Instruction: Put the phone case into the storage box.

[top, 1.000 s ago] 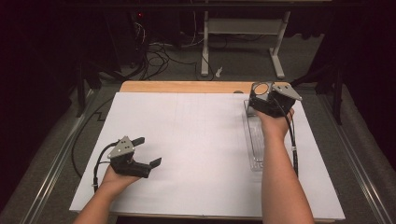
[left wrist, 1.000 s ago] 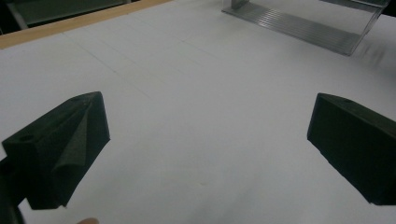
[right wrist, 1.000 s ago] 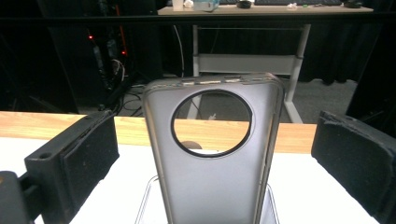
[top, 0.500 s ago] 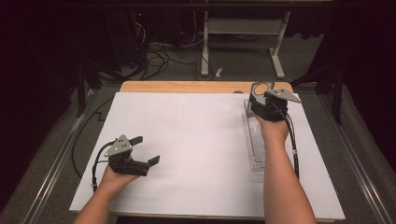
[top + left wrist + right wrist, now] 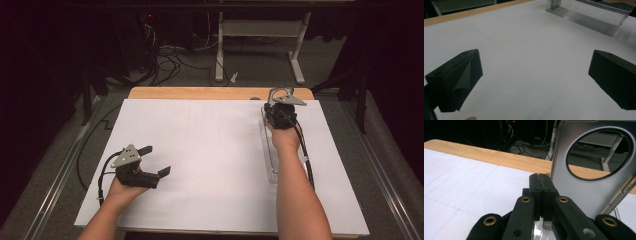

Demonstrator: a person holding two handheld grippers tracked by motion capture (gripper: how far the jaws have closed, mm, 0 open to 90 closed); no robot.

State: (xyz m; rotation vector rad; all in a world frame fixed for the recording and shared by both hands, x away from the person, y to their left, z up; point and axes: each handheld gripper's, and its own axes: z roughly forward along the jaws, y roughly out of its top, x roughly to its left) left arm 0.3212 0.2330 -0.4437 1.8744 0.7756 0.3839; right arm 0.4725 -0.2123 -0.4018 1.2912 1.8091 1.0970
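Right gripper (image 5: 276, 106), at the far right of the white table (image 5: 210, 150), is clenched on the far end of a long clear acrylic stand (image 5: 270, 150) that runs from near to far along the table's right side; in the right gripper view the jaws press flat together over the clear edge, just beside the stand's upright metal plate with a round hole (image 5: 596, 165). Whether the stand rests fully on the table or is tipped up at that end cannot be told. Left gripper (image 5: 152, 162) rests on the near left, well apart from the stand, its jaws spread wide and holding nothing; its own view shows the stand's ribbed base (image 5: 584, 18) far off. The step in hand looks like moving or setting the stand by its far end. To do it well, the grip should stay square on the thin edge, the wrist level so the long piece does not twist, and the near end should be watched for dragging on the paper. The free gripper could steady the near end.
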